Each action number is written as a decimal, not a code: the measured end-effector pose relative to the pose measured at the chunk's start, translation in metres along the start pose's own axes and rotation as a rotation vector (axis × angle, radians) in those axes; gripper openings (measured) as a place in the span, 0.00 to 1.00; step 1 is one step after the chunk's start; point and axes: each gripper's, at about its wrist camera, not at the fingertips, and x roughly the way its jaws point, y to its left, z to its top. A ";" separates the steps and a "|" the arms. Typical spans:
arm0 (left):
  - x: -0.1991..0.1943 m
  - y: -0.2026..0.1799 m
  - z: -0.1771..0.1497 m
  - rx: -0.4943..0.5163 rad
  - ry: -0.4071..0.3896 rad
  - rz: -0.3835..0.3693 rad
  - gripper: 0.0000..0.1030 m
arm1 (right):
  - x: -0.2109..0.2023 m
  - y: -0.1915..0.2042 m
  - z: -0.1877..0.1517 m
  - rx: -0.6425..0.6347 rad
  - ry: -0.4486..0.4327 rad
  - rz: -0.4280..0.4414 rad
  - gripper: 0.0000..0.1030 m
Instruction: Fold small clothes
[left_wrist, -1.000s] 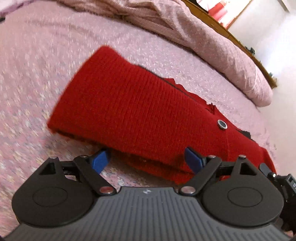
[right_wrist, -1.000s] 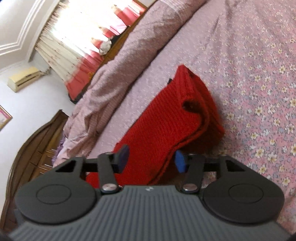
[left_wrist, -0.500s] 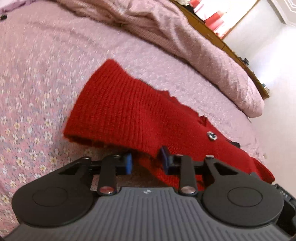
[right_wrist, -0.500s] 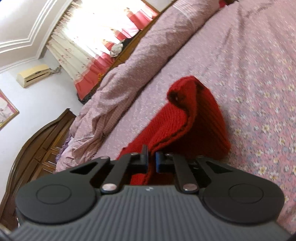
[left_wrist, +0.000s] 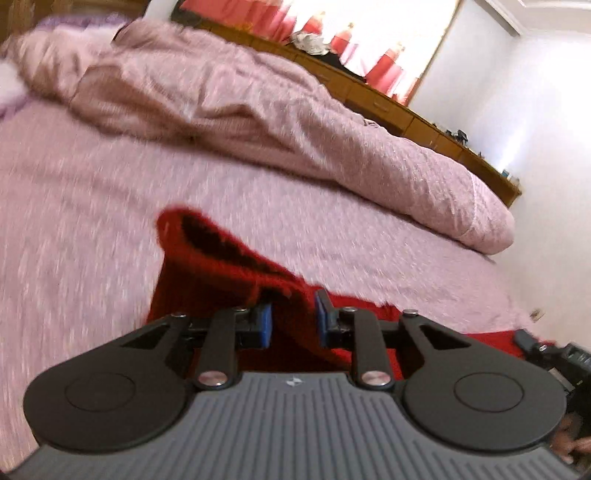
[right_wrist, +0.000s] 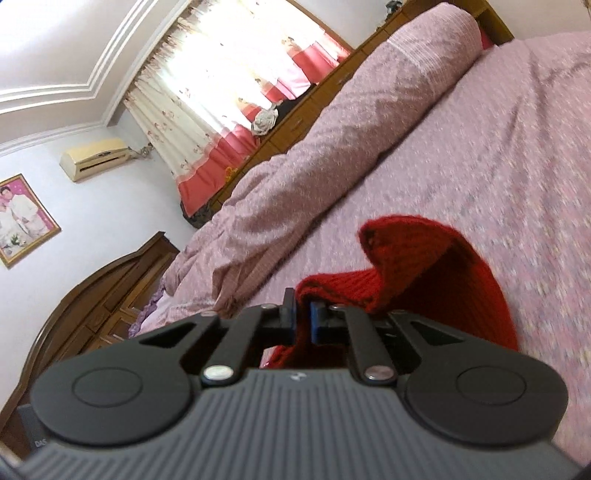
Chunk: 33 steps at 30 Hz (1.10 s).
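A red knit garment (left_wrist: 207, 280) is lifted off the pink flowered bed sheet (left_wrist: 74, 221), with one end held in each gripper. In the left wrist view my left gripper (left_wrist: 293, 323) has a thick fold of the red knit between its blue pads. Its jaws are closing and they grip the cloth. In the right wrist view my right gripper (right_wrist: 303, 321) is shut on a thin edge of the same garment (right_wrist: 436, 273). The rest of the garment hangs down to the right over the sheet (right_wrist: 498, 166). The garment's lower part is hidden behind the gripper bodies.
A rolled pink duvet (left_wrist: 295, 122) runs along the far side of the bed, also seen in the right wrist view (right_wrist: 332, 140). Behind it stand a low wooden cabinet (left_wrist: 388, 99) and curtains. A dark wooden headboard (right_wrist: 92, 295) is at the left. A hand (left_wrist: 569, 439) shows at the lower right.
Both grippers have shut on the red garment and risen, lifting it from flat on the sheet. Both views now tilt up towards the duvet and window.
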 end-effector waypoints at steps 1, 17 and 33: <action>0.006 -0.001 0.006 0.008 -0.007 0.010 0.26 | 0.006 0.000 0.003 -0.003 -0.004 -0.003 0.09; 0.044 -0.011 0.026 0.225 0.021 0.166 0.77 | 0.047 -0.002 0.004 -0.236 -0.019 -0.232 0.53; 0.086 0.006 -0.037 0.364 0.171 0.254 0.89 | 0.053 -0.040 -0.039 -0.429 0.027 -0.381 0.54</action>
